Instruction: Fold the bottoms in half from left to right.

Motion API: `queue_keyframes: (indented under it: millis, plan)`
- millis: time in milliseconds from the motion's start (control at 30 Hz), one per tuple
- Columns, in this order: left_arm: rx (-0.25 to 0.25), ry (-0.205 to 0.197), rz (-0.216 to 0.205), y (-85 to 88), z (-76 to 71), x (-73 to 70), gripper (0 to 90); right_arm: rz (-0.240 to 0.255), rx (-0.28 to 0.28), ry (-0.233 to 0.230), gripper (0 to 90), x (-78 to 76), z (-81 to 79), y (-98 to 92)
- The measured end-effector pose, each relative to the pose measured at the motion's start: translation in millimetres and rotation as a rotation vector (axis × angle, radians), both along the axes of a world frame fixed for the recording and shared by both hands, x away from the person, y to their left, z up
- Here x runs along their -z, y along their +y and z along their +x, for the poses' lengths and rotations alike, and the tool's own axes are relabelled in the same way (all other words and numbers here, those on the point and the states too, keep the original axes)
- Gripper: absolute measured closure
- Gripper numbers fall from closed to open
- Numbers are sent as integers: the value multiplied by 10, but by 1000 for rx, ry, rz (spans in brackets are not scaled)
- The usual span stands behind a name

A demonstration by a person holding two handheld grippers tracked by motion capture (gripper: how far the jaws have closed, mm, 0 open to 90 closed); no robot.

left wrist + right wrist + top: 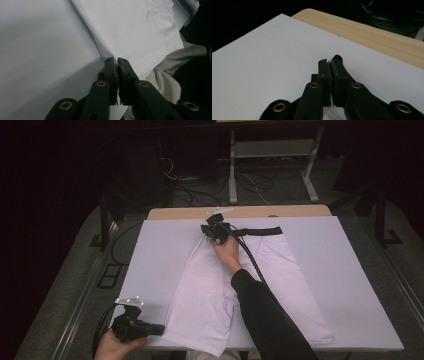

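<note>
A white garment (210, 290) with a black waistband (260, 231) lies flat on the white table cover (340, 270), waistband at the far side. My left gripper (161, 329) sits at the near left and is shut on the garment's lower left hem edge; in the left gripper view the fabric (130, 27) runs straight into the closed tips of the left gripper (117, 61). My right gripper (209, 232) is at the waistband's left end. In its own view the right gripper (329, 62) has its jaws pressed together, with a bit of black waistband (338, 58) at the tips.
A wooden table edge (250, 212) shows beyond the white cover at the far side. A black sleeve (270, 315) lies across the garment's middle. Grey cloth (170, 65) hangs just off the near table edge. A metal stand (272, 150) and floor cables are behind the table.
</note>
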State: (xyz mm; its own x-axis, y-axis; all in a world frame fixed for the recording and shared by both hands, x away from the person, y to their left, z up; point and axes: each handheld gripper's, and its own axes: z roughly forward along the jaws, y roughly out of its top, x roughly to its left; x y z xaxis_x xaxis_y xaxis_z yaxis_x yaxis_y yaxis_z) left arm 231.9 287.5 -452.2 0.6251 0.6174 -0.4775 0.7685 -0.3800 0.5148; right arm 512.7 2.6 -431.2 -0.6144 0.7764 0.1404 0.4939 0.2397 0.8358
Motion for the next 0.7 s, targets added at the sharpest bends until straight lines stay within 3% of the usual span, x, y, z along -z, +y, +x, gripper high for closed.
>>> queue_keyframes:
  millis: [433,700]
  plan:
    - [35,-15,10,-48,2,-54,875,4,-12,-11,859,-64,-34,-43]
    - [76,-69,-9,-146,-22,-184,875,3,-20,-7,859,-91,-38,-98]
